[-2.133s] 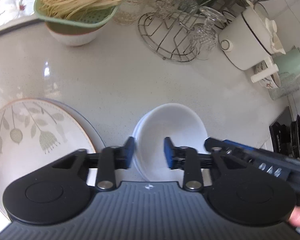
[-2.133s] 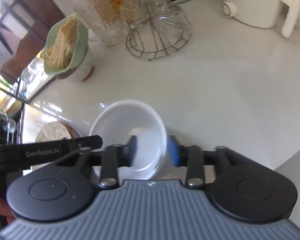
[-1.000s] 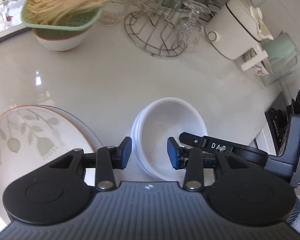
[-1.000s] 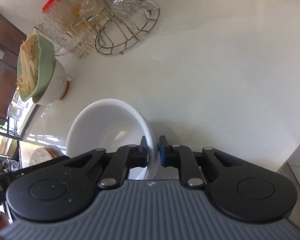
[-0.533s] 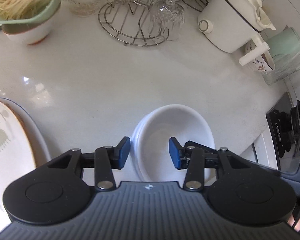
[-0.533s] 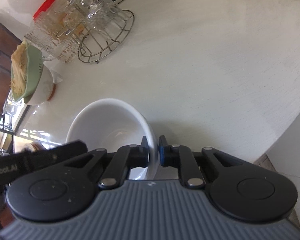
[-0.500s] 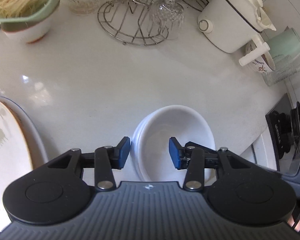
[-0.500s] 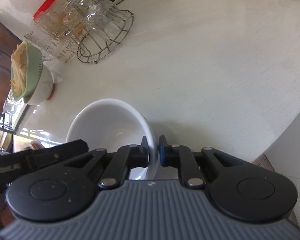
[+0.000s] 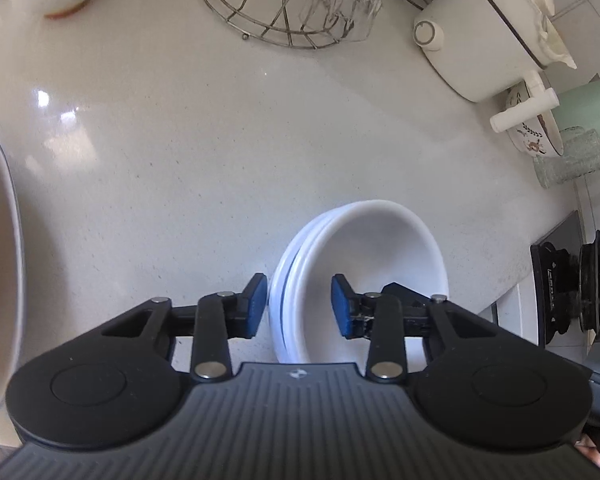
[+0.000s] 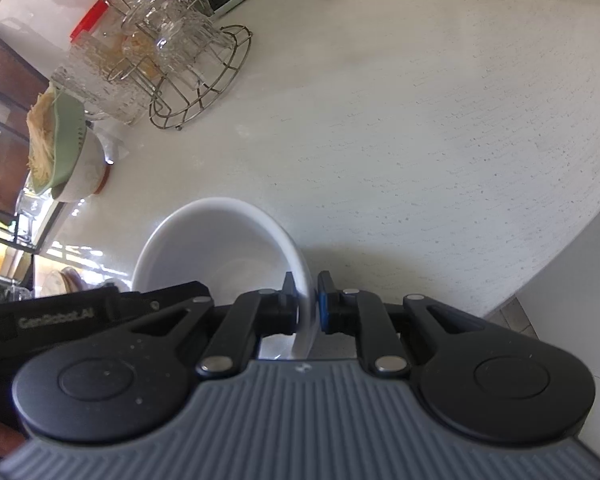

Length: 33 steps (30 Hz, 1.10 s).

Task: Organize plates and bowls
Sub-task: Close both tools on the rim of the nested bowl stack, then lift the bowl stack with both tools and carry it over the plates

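A stack of white bowls (image 9: 380,248) sits on the pale counter, near its front right edge. My left gripper (image 9: 299,306) straddles the stack's left rim, one blue pad outside the wall and one inside. Its jaws are closing, and the inner pad still stands off the wall. My right gripper (image 10: 306,304) is shut on the right rim of the white bowl (image 10: 220,248). The left gripper's black body (image 10: 80,312) shows at the bowl's far side in the right wrist view. A large plate (image 9: 4,240) lies at the far left, mostly cut off.
A wire rack with glasses (image 9: 284,8) stands at the back. A white pot (image 9: 488,28), a patterned bowl (image 9: 532,136) and a green kettle (image 9: 588,108) crowd the back right. A stove (image 9: 580,280) borders the right. A noodle colander (image 10: 60,152) sits left.
Both grippers and the bowl stack have shifted right along the counter, and the plate has slid almost out of the left wrist view. The left jaws have narrowed around the rim.
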### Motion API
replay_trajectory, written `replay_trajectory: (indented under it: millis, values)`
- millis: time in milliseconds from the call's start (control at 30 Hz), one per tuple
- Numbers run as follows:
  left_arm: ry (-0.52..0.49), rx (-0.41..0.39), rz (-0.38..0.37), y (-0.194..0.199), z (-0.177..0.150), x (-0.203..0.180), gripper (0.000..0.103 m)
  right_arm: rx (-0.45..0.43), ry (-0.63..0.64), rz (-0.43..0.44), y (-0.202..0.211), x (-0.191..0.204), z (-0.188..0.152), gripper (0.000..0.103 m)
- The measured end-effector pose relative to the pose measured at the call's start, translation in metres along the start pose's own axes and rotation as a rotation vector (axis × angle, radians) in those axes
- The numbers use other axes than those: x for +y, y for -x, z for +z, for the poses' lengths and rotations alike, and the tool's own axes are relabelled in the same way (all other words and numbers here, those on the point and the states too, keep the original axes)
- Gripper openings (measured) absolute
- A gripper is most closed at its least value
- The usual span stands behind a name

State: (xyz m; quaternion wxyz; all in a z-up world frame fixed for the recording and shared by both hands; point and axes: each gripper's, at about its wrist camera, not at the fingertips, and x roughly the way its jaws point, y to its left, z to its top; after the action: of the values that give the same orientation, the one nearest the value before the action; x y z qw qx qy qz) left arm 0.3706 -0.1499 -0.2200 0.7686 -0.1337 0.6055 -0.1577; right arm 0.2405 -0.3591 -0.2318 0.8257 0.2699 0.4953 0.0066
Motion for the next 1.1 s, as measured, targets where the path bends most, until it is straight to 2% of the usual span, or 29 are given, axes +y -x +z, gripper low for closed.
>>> replay_trajectory:
  millis: [33, 100, 300, 567, 700, 900, 1100]
  values:
    - [0.005, -0.009, 0.005, 0.000, -0.002, 0.001, 0.035, 0.001, 0.008, 0.004, 0.001, -0.002, 0.000, 0.013]
    - [0.024, -0.033, 0.018, -0.001, -0.007, 0.003, 0.023, 0.004, 0.018, 0.013, 0.001, -0.004, 0.000, 0.013]
    - [0.021, -0.066, 0.041, 0.004, -0.021, -0.002, 0.020, 0.010, 0.044, 0.030, 0.004, -0.009, -0.001, 0.013]
    - [0.047, -0.044, 0.042, 0.020, -0.038, -0.009, 0.020, 0.007, 0.063, 0.030, 0.015, -0.006, -0.006, 0.013]
    - [0.024, -0.035, 0.041, 0.041, -0.041, -0.016, 0.020, 0.034, 0.041, 0.031, 0.027, 0.000, -0.009, 0.013]
    - [0.023, -0.026, 0.031, 0.073, -0.043, -0.020, 0.020, 0.019, 0.078, 0.021, 0.055, 0.019, -0.013, 0.013]
    - [-0.012, -0.024, 0.028, 0.104, -0.039, -0.028, 0.020, 0.003, 0.025, 0.033, 0.078, 0.031, -0.014, 0.014]
